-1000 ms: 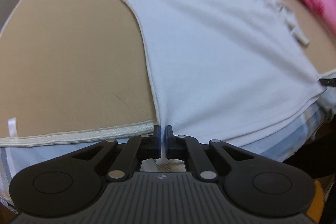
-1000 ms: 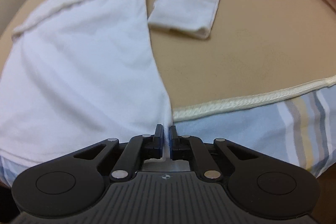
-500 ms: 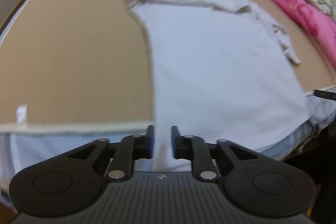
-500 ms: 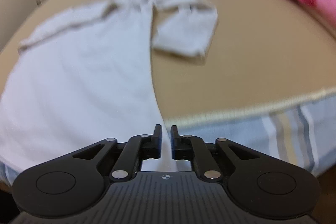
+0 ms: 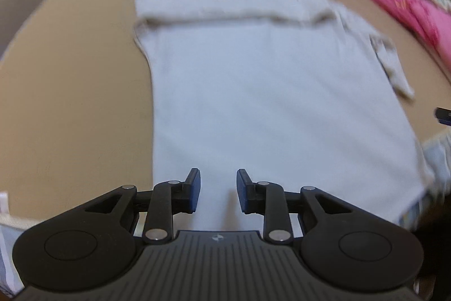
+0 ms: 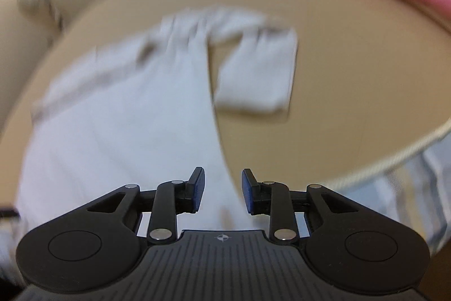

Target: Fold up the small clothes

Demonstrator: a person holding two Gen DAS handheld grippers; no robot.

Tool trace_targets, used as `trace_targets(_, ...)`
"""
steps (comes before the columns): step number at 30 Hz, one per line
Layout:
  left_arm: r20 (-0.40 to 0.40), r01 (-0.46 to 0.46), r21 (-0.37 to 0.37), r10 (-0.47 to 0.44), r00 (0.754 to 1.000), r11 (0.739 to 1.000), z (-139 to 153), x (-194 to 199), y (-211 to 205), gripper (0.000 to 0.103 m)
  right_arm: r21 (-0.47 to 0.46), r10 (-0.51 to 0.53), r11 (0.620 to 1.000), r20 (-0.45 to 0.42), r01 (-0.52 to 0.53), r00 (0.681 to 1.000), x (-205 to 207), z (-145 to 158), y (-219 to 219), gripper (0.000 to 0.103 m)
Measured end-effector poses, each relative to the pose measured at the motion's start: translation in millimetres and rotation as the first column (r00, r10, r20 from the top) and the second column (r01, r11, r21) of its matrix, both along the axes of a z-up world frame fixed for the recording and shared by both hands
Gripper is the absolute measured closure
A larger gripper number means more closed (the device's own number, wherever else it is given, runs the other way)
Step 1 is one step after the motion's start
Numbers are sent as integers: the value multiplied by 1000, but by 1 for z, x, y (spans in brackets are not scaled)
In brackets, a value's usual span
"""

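On tan surface (image 5: pixel 70 103), white shirt (image 5: pixel 267 103) bears no readable writing.

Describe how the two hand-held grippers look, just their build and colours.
Both look identical. The left hand-held gripper and the right hand-held gripper have matte black linkage arms with silver pivot pins, blue pads on the fingers, a ribbed grey body and a small round emblem.

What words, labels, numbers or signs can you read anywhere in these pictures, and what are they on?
No readable text.
Left gripper: small round emblem on its body, no letters.
Right gripper: same emblem.
White shirt: blank.
Small white tag at mat edge: too blurred to read.
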State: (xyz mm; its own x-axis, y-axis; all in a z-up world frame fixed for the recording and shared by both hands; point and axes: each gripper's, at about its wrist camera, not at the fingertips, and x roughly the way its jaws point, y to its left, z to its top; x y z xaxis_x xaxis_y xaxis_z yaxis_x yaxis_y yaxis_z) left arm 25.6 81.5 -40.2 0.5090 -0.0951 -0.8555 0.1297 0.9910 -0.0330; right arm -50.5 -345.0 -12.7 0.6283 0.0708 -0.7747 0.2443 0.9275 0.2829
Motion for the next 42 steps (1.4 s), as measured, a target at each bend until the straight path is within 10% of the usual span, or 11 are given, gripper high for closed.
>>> trace_targets(4,202,-26,59,13,979,998,27,3,-20,72,92,-130,989,157,117,979,15,25,-32,98)
trace_targets(8,289,45,142,-85,954,989,51,21,-41,71,199,-244,959,227,200,943,49,28,-63,96)
trace_targets(13,405,24,204,-107,908,979,45,43,-48,42,325,-341,905,165,276,925,100,2,-92,80)
trace_targets(16,297,-46,258,-34,954,965,17,67,-49,51,359,-386,877,126,321,914,122,-14,-101,67)
trace_targets(24,323,-56,279,-39,946,959,6,84,-55,49,523,-540,723,20,452,841,186,-71,-145,60)
trace_targets(30,312,-91,259,6,950,962,0,100,-48,49,607,-601,586,-119,537,790,218,-118,-166,61)
trace_targets(32,311,-101,253,18,950,962,-1,105,-47,49,614,-619,563,-129,553,774,226,-123,-170,78)
trace_targets(33,312,-102,256,18,950,961,-2,106,-47,49,603,-630,565,-125,564,766,232,-123,-171,94)
trace_targets(38,330,-120,291,18,944,949,-6,112,-48,49,558,-633,684,133,471,762,253,-77,-175,99)
trace_targets(42,333,-132,287,31,942,949,-7,117,-42,49,371,-556,831,566,414,608,225,-11,-163,99)
